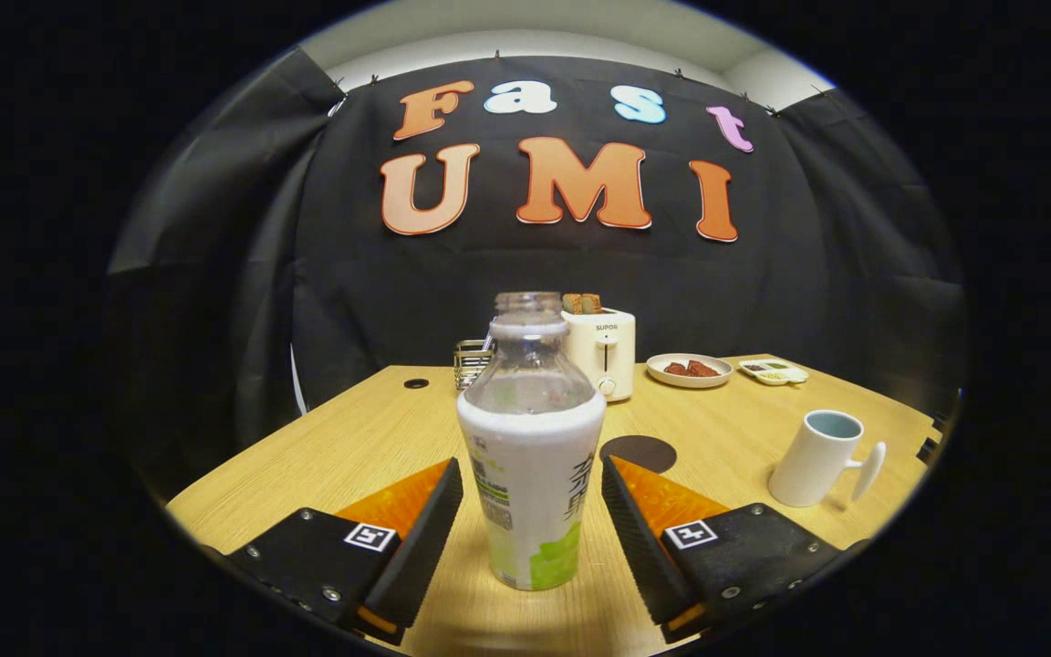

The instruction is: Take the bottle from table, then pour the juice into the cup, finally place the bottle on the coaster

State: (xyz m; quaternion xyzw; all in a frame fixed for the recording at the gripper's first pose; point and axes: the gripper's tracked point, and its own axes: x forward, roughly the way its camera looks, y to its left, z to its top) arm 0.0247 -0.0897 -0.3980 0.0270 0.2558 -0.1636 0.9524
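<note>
Gripper (532, 520) found spread wide, its two fingers standing either side of the bottle (531, 456) with a clear gap on each flank; neither pad touches the bottle; nothing is grasped

Bottle stands upright on the wooden table (352, 438), between the fingers and set slightly forward of their tips; no cap on its neck; upper part clear, the lower body wrapped in a white label with green markings; white contents reach up to the shoulder

Coaster (639, 452), dark and round, lies flat on the table just beyond the right finger, behind and to the right of the bottle; partly hidden by that finger's tip; nothing rests on it

Cup (819, 458), a white mug with a pale blue interior, stands upright to the right of the coaster, well apart from the bottle, handle turned to the right; whether it holds any liquid cannot be told

Further back: a white toaster (606, 351) with bread in its slots, directly behind the bottle; a small wire holder (471, 362) to the toaster's left; a plate (690, 370) carrying reddish-brown food to its right; a small divided dish (774, 370) beyond the plate, near the table's far edge
</note>
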